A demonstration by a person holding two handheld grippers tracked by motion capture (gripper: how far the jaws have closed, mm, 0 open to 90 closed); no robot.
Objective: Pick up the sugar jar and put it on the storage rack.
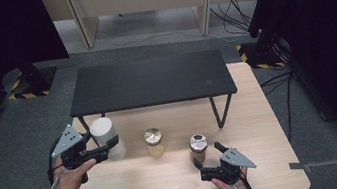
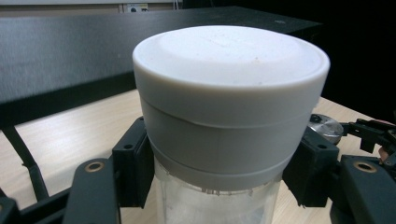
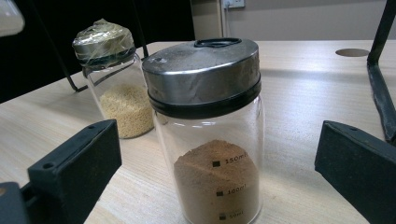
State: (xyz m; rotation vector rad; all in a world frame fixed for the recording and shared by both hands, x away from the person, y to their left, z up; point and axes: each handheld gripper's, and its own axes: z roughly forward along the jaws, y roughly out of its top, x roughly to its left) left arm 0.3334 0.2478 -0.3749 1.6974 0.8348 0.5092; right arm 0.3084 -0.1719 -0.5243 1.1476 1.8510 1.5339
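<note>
A clear jar with a wide white lid (image 1: 101,127) is lifted at the left of the wooden table (image 1: 267,160). My left gripper (image 1: 109,144) is shut on it. In the left gripper view both black pads (image 2: 135,163) press the jar (image 2: 231,70) just under its lid. At the front right, my right gripper (image 1: 207,155) stands open around a glass jar of brown powder (image 1: 197,143) with a metal lid. In the right gripper view that jar (image 3: 205,93) stands upright between the jaws, which are well apart from it.
A jar of yellow grains (image 1: 153,139) with a foil-wrapped lid stands mid-table, also seen behind the brown jar (image 3: 112,70). A low black shelf on thin legs (image 1: 149,79) spans the table's far half. Dark stands and cables lie on the floor around.
</note>
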